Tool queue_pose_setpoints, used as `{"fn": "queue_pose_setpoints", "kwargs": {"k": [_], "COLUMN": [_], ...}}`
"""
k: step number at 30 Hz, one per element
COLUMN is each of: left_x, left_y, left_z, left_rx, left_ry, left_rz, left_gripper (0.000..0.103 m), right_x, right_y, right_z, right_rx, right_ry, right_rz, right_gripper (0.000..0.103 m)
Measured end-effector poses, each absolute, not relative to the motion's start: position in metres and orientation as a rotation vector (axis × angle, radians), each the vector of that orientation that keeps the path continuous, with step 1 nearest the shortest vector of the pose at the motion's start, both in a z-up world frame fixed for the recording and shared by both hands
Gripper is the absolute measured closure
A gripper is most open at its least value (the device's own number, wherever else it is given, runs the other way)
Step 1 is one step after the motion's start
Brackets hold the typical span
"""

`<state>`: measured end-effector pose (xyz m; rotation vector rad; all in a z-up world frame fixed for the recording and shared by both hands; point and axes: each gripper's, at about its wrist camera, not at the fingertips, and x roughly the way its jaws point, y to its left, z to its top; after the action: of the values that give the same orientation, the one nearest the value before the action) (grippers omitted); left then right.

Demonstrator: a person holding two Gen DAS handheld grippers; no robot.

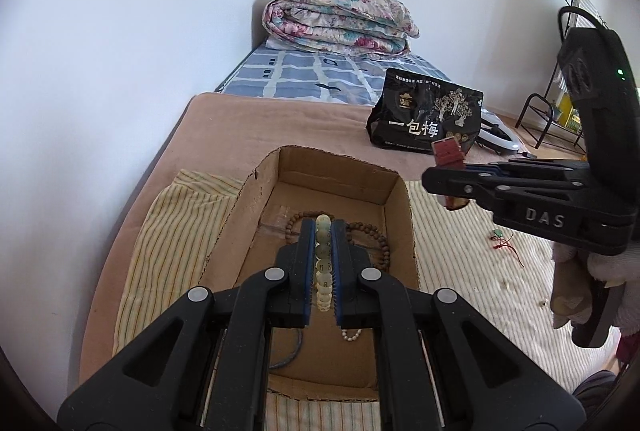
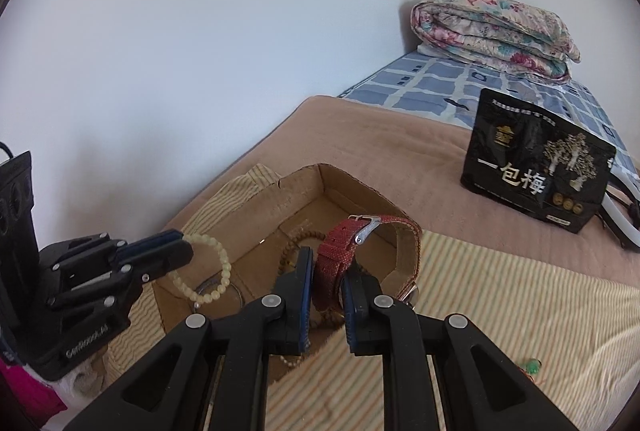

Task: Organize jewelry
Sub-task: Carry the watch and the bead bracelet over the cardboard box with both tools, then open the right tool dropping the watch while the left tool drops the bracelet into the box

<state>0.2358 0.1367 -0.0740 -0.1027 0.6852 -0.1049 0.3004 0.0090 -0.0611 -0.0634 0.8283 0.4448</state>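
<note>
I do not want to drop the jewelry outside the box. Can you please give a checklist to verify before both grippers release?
1. Left gripper shut on pale bracelet: ok.
2. Bracelet above the box: ok, it hangs over the box floor.
3. Right gripper shut on red watch by its strap: ok.
4. Watch above the box: cannot tell; the left view shows it by the right rim, possibly outside.
5. Free floor in the box: ok, only brown beads and a small bracelet lie there.
6. Green charm on the striped cloth: not ok, not yet collected.
</note>
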Motion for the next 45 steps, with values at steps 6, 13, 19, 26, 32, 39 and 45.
{"fn": "queue_pose_setpoints", "kwargs": {"k": [6, 13, 19, 26, 32, 39, 45], "left_x": [0.241, 0.245, 0.246, 0.242, 0.240, 0.236, 0.231], "left_y": [0.141, 0.146, 0.145, 0.143, 0.146, 0.144, 0.137], "left_z": [-0.077, -0.083, -0.086, -0.085, -0.084, -0.079, -0.071], "left_rx": [-0.108, -0.096, -0.084, -0.052, -0.065, -0.065, -0.062], "left_ry": [0.690, 0.698, 0.703, 0.685, 0.685, 0.680, 0.669], "left_rz": [-0.103, -0.100, -0.103, -0.093, -0.082, -0.084, -0.088], "left_gripper": [0.098, 0.098, 0.097, 0.064, 0.064, 0.064, 0.064], "right_x": [0.318, 0.329, 0.331, 0.328, 0.324, 0.317, 0.310], "right_y": [0.023, 0.026, 0.028, 0.025, 0.026, 0.019, 0.007], "right_z": [-0.071, -0.082, -0.089, -0.083, -0.079, -0.073, -0.066], "right_rx": [-0.066, -0.046, -0.049, -0.040, -0.056, -0.055, -0.052], "right_ry": [0.840, 0.862, 0.877, 0.844, 0.833, 0.823, 0.811], "right_rz": [0.455, 0.449, 0.431, 0.388, 0.377, 0.369, 0.356], "right_gripper": [0.091, 0.090, 0.071, 0.036, 0.032, 0.032, 0.032]}}
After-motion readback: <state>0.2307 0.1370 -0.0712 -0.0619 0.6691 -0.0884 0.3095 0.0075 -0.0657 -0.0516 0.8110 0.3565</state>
